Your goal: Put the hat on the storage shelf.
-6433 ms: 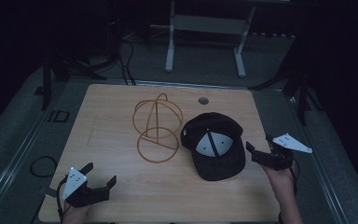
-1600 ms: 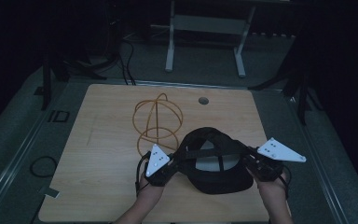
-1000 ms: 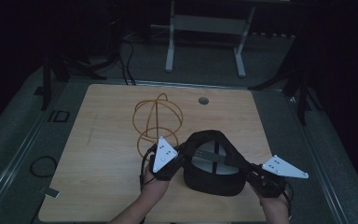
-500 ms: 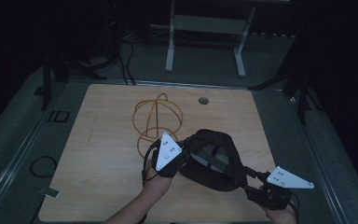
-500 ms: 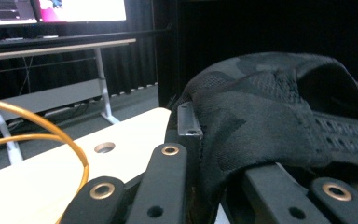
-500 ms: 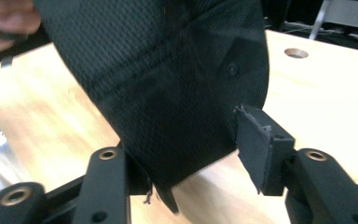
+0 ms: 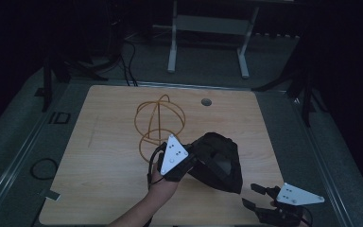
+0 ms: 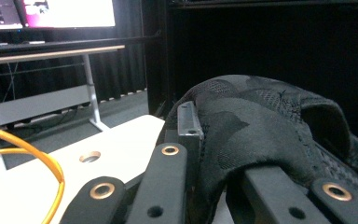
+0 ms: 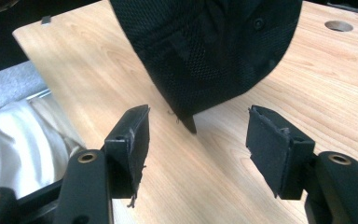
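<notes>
Clamping the black cap (image 7: 217, 161) by its edge, the left tongs (image 7: 189, 163) hold it tilted above the bench (image 7: 99, 156); the right tongs (image 7: 255, 196), jaws just opening, stand empty just beside it.

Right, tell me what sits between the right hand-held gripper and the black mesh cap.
Nothing: in the right gripper view, bare light wooden tabletop separates the open right hand-held gripper from the black mesh cap.

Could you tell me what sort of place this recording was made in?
Probably a lab or studio set up for recording, not a home: a bare wooden table with a cable hole, dark curtained surroundings, a height-adjustable desk with lit monitors behind, and loose cables on the grey floor.
</notes>
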The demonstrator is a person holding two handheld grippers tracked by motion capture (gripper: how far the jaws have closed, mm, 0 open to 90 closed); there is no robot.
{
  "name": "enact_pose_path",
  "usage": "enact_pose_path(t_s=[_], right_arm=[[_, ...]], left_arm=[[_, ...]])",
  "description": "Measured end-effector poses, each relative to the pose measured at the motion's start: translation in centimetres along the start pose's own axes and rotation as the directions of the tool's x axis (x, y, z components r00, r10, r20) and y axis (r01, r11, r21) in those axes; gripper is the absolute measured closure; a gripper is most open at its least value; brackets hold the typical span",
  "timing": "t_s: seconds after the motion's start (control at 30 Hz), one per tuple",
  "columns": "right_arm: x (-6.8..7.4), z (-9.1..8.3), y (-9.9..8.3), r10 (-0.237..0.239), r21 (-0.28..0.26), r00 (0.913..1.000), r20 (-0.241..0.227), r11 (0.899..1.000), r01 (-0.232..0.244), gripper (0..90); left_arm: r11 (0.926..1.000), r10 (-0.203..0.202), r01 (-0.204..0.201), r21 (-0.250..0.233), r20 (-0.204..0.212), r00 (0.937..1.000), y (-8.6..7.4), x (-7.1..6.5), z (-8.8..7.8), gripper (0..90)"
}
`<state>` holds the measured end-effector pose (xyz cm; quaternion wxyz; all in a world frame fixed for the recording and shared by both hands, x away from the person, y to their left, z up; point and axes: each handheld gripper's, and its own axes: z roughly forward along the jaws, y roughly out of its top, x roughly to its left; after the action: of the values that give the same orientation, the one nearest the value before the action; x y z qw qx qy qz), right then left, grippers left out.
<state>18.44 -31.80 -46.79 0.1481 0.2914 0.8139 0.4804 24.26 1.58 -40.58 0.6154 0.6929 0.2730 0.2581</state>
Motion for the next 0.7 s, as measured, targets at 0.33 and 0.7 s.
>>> enact_pose_path(t_s=[0.33, 0.7], right_arm=[[-1.1, -2.1, 3.4, -0.068, -0.128, 0.9942, 0.083, 0.989, 0.078, 42.6], [0.6, -0.1, 7.7, -0.249, -0.221, 0.9677, -0.040, 0.947, 0.235, 44.6]], left_arm=[[0.9988, 0.004, 0.002, -0.049, 0.129, 0.9916, -0.6, 2.1, -1.7, 88.0], [0.9952, 0.082, -0.061, -0.076, 0.314, 0.9458, 0.0, 2.9, -3.2, 87.9]])
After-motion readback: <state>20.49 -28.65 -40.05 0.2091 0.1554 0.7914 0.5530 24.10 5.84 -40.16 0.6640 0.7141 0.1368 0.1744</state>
